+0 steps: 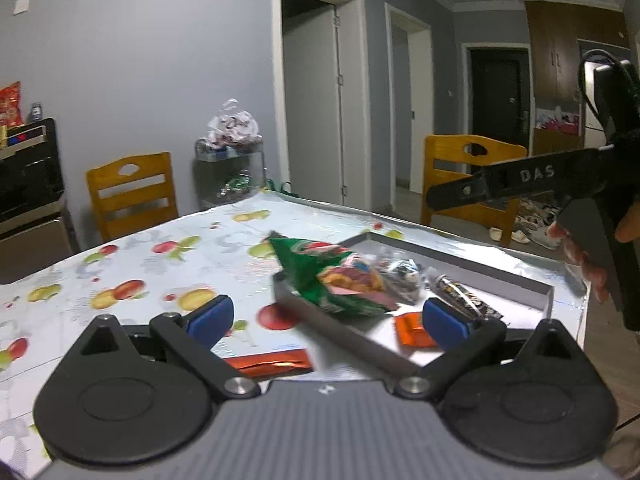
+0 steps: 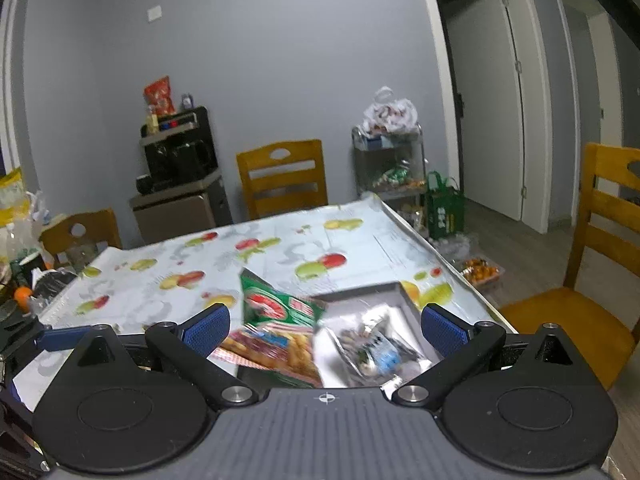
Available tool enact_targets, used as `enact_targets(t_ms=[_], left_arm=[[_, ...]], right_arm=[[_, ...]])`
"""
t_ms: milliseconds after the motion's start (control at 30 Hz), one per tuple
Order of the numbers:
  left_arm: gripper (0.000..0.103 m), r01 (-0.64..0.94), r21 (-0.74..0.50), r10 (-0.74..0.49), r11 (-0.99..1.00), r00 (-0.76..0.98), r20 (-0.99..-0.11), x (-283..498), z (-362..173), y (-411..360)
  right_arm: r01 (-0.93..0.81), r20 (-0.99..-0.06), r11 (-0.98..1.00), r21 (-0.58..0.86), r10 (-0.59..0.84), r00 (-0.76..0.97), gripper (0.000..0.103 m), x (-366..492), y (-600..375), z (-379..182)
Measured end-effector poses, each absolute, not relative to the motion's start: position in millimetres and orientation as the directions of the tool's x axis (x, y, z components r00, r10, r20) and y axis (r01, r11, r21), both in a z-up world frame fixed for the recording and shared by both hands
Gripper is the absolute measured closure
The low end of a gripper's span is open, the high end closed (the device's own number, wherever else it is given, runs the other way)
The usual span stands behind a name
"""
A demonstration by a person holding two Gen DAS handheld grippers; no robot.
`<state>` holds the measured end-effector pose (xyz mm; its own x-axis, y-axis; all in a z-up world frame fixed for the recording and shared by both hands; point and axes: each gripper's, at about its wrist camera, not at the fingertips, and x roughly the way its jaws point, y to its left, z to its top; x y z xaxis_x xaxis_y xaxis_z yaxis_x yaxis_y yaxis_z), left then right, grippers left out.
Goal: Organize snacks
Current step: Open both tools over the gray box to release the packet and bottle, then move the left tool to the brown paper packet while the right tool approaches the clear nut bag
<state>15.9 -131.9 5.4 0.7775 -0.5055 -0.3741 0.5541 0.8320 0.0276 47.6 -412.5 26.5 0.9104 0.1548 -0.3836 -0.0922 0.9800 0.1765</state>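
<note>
Both grippers spread wide, empty: left gripper [image 1: 328, 318], right gripper [image 2: 325, 326]. Green snack bag [image 1: 340, 276] lies over tray [image 1: 460, 258] rim, half in. Sorting underway. Next, prob: orange packet [image 1: 268, 362] on tablecloth beside tray, needs low flat pinch w/ left.

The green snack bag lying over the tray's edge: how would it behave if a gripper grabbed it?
The green snack bag looks puffy and crinkled, so probably light and floppy. It straddles the tray rim, so a push may slide it off.
</note>
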Motion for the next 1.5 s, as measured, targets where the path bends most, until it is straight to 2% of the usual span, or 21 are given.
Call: enact_targets(t_ms=[333, 567, 867, 1100, 1233, 1500], left_arm=[[0.001, 0.469, 0.025, -0.431, 0.883, 0.83, -0.353, 17.8, 14.0, -70.4], [0.001, 0.417, 0.065, -0.376, 0.907, 0.868, -0.326, 52.3, 27.2, -42.9], [0.001, 0.357, 0.033, -0.325, 0.934, 0.882, -0.34, 92.3, -1.8, -24.2], [0.001, 0.307, -0.039, -0.3, 0.951, 0.881, -0.366, 108.9, -21.4, 2.9], [0.001, 0.248, -0.016, -0.235, 0.969, 0.891, -0.389, 115.7, -27.3, 16.5], [0.001, 0.054, -0.111, -0.096, 0.992, 0.903, -0.418, 131.7, -28.4, 65.8]], right_arm=[[-0.165, -0.341, 0.976, 0.142, 0.204, 0.917, 0.0, 38.5, -375.8, 46.6], [-0.197, -0.332, 0.973, 0.118, 0.226, 0.916, 0.0, 29.3, -353.2, 51.8], [-0.204, -0.367, 0.975, 0.084, 0.221, 0.904, 0.0, 27.4, -329.9, 49.1], [-0.281, -0.397, 0.957, 0.069, 0.285, 0.872, 0.0, 36.4, -298.3, 38.5], [-0.32, -0.436, 0.945, 0.067, 0.316, 0.843, 0.0, 48.8, -277.5, 26.8], [-0.4, -0.512, 0.911, 0.097, 0.39, 0.765, 0.0, 76.5, -225.5, -1.2]])
